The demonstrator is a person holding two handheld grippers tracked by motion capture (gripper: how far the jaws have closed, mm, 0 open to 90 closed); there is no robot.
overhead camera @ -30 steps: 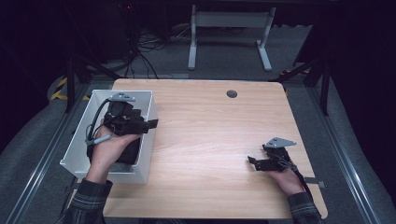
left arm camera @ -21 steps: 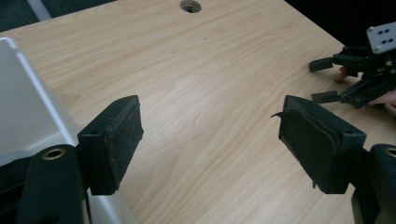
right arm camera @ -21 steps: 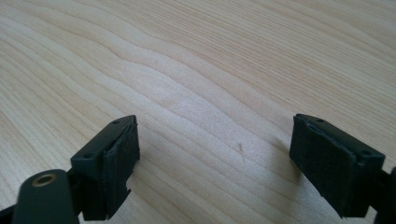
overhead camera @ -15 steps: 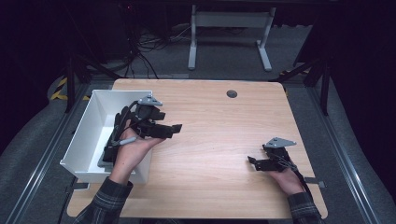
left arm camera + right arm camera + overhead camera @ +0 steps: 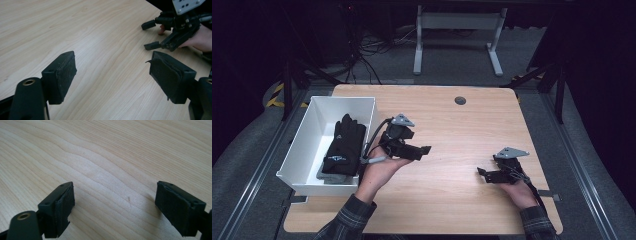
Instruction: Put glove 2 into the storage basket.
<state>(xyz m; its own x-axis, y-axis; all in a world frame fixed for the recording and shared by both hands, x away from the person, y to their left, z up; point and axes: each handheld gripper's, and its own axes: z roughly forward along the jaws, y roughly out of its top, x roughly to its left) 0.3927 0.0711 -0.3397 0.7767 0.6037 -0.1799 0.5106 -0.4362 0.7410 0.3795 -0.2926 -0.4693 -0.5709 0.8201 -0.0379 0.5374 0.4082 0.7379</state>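
A pale wooden surface (image 5: pixel 452 130) stands in a dark room, with cables and the metal legs of a stand on the grey floor behind it. At the left edge of the surface sits a white bin (image 5: pixel 307 137), open at the top. Inside the bin lies a black glove (image 5: pixel 343 145) with a small white logo, resting on something grey of which just a corner shows.

Just right of the bin, a hand in a plaid sleeve holds the left tongs (image 5: pixel 428 149) above the bare wood, the black jaws pointing toward the middle of the surface and a grey three-cornered plate on top. In the left gripper view the left tongs (image 5: pixel 112 75) stand wide open, with nothing between the pads but wood grain. The glove is well apart from them, back in the bin.

Farther right, near the front right corner, the other hand rests the right tongs (image 5: pixel 482 173) low on the surface, jaws pointing left. In the right gripper view the right tongs (image 5: pixel 115 202) are also spread wide and hold nothing. The left gripper view catches them from across the surface, with both black jaws parted and fingers behind them.

A small dark round hole (image 5: pixel 460 100) marks the far side of the surface.
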